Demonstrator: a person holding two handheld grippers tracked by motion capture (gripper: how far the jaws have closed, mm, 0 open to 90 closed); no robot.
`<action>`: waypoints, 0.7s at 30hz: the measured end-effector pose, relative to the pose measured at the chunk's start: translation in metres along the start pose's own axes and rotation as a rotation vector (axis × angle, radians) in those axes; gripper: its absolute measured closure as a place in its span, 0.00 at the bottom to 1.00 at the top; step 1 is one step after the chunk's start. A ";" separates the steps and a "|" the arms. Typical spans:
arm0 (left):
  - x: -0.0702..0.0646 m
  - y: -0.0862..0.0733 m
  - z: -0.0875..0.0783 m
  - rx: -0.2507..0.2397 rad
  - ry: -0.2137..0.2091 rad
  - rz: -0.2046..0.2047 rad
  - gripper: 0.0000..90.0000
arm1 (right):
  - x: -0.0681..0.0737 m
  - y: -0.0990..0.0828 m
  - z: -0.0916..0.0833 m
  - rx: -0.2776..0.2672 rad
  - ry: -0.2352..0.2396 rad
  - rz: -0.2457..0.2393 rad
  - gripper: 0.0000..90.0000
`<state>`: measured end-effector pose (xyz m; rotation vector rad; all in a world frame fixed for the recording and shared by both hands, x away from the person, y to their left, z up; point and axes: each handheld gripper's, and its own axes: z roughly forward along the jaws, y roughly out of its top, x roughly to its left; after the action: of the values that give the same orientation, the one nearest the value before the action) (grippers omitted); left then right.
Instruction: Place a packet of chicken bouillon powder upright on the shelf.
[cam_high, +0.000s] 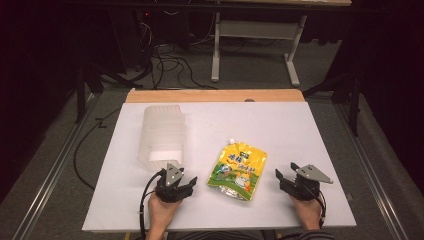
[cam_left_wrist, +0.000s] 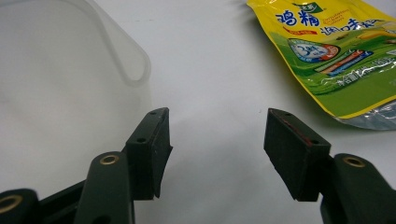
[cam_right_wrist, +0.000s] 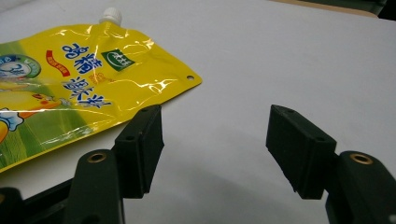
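Both tongs spread (nothing between), left tongs, right tongs, yellow pouch between, clear tub beyond

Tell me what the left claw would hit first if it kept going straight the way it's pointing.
Probably nothing: the left claw is open and faces bare white table, between the translucent container and the yellow pouch. Depth is uncertain.

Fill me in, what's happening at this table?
A person holds a claw in each hand over the white table. The left claw sits open near the translucent plastic container; the right claw is open beside the yellow spouted pouch, which lies flat between them. Neither claw grips anything.
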<state>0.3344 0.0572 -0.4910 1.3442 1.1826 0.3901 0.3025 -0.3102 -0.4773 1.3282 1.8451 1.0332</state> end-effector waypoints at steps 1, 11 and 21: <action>0.000 0.000 0.000 0.000 0.000 0.000 0.45 | 0.000 0.000 0.000 -0.003 0.000 0.003 0.41; 0.000 0.000 -0.001 0.002 -0.005 0.004 0.44 | -0.002 0.000 0.000 -0.003 0.005 0.014 0.40; -0.002 -0.001 0.001 0.013 0.003 0.019 0.44 | -0.002 0.000 0.000 0.000 -0.003 0.028 0.39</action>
<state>0.3343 0.0547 -0.4919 1.3678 1.1775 0.3986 0.3034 -0.3125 -0.4774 1.3584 1.8290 1.0445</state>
